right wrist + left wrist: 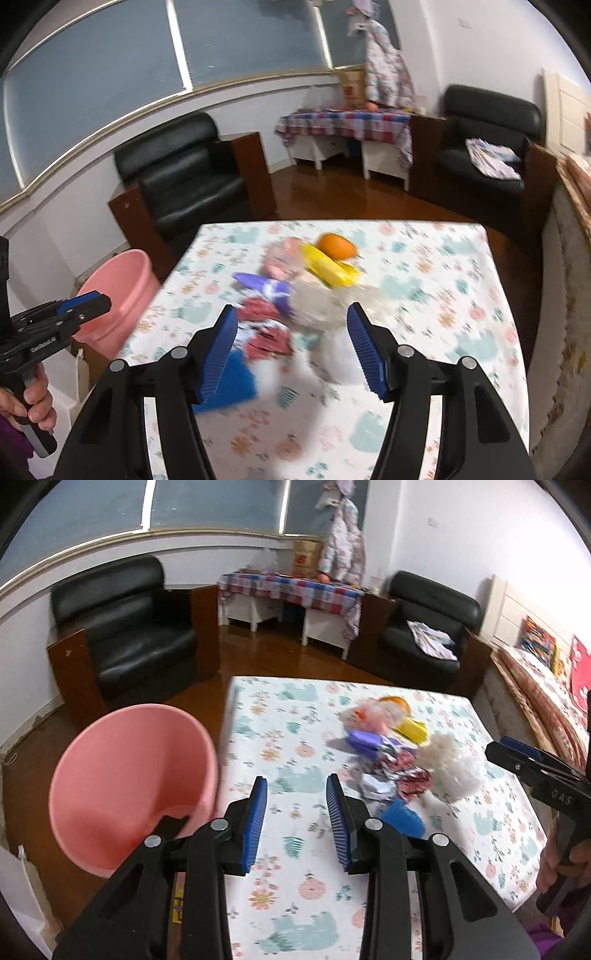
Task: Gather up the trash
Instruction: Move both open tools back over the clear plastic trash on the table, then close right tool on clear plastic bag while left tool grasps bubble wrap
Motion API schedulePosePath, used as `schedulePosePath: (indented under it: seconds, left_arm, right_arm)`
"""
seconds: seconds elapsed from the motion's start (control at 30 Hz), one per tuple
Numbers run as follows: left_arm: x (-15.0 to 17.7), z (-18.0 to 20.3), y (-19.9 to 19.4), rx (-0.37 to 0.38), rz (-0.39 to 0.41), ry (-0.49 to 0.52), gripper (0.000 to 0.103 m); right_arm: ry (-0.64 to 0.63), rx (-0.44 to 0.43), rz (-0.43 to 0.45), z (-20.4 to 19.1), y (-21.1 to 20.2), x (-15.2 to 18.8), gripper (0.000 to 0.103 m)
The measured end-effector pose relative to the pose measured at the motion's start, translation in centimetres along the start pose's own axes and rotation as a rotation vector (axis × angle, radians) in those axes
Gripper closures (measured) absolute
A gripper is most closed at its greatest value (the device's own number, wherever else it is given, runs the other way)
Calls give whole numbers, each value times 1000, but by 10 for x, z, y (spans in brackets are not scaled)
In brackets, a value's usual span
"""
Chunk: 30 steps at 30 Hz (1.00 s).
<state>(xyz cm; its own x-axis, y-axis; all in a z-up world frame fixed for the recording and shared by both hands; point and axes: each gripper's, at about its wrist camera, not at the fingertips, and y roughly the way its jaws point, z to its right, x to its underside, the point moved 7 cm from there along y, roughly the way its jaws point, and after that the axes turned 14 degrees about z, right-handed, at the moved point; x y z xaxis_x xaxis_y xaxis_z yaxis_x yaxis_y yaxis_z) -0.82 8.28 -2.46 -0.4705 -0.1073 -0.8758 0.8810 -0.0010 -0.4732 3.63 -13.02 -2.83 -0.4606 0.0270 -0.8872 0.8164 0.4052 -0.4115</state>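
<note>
A heap of trash (399, 753) lies on the floral tablecloth (295, 738): purple and red-white wrappers, a yellow packet, white crumpled tissue (452, 768), a blue scrap (402, 816) and an orange (337, 245). My left gripper (297, 819) hovers open above the cloth, left of the heap, nothing between its pads. The pink bucket (133, 779) stands beside the table's left edge. My right gripper (291, 343) is open above the near side of the heap (295, 295), blurred; its pads are apart from the tissue and wrappers below them.
Two black armchairs (136, 627) (428, 631) stand on the wooden floor beyond the table. A low bench with a checked cloth (291, 587) lines the back wall. A patterned sofa edge (539, 686) runs along the right. A person's hand (26, 402) holds the left gripper's handle.
</note>
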Motion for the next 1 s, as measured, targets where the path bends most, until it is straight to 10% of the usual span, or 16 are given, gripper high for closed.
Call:
schedulePosePath:
  seconds: [0.8, 1.0]
  left_arm:
    - [15, 57, 32, 123, -87, 62, 70]
    - [7, 86, 37, 194, -78, 105, 70]
  right_arm:
    - [101, 99, -99, 47, 38, 46, 43]
    - [140, 88, -120, 56, 41, 54, 86]
